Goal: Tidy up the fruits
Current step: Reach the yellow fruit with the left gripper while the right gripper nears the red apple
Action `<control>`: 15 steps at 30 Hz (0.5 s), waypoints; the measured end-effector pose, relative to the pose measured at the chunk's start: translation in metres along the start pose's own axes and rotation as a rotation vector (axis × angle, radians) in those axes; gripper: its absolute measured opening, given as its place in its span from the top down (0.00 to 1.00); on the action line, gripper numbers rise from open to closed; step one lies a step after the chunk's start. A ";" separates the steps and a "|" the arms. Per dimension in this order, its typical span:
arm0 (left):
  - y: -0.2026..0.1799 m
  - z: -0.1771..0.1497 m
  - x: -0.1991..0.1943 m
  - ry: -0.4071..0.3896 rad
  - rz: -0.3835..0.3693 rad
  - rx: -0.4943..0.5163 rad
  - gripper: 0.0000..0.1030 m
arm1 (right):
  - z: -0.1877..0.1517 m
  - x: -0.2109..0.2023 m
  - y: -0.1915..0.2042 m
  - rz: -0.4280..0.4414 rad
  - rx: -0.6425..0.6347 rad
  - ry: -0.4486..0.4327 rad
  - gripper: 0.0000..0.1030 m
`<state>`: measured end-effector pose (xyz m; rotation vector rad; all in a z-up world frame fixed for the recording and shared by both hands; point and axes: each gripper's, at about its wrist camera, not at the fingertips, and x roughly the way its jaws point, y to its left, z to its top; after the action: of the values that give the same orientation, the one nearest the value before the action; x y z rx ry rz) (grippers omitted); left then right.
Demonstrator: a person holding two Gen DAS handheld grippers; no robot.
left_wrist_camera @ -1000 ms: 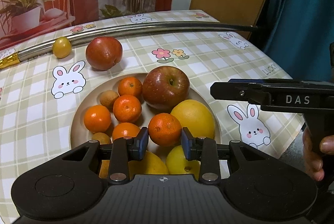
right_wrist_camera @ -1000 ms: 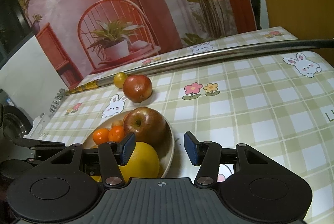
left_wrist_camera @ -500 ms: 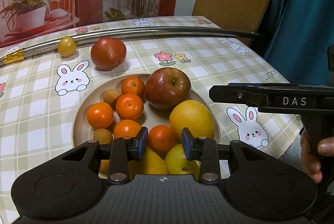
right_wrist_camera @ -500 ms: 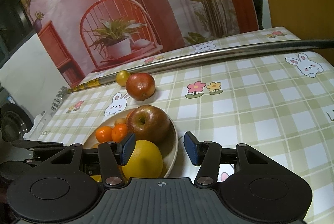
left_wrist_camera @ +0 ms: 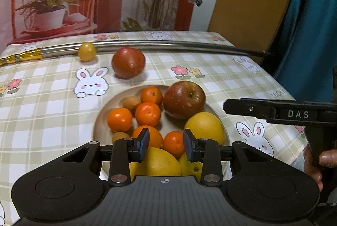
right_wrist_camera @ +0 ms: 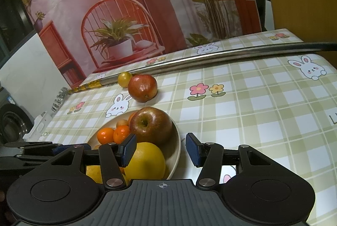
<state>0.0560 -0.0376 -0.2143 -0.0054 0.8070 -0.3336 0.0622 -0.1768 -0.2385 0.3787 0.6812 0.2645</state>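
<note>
White "DAS" lettering marks the right gripper (left_wrist_camera: 231, 104); both it and the left gripper (left_wrist_camera: 166, 145) gape empty

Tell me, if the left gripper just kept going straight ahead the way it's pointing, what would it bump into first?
Most likely the small orange framed between the open left gripper fingers, lying in the plate. Depth is hard to judge; the gripper may pass just above it.

Printed backdrop (right_wrist_camera: 130, 15) w/ chair & plants, teal curtain (left_wrist_camera: 305, 26) rt.
</note>
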 end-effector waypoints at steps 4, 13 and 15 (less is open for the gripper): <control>0.009 0.000 -0.002 0.000 0.037 -0.050 0.62 | 0.000 0.000 0.000 0.000 -0.001 0.000 0.53; 0.035 0.002 -0.014 -0.021 0.077 -0.140 0.62 | 0.001 0.000 0.001 -0.003 -0.005 0.000 0.53; 0.041 0.004 -0.017 -0.031 0.088 -0.155 0.62 | 0.003 -0.001 0.001 -0.007 -0.014 -0.002 0.53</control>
<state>0.0599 0.0061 -0.2043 -0.1192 0.7986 -0.1868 0.0631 -0.1771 -0.2357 0.3630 0.6779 0.2625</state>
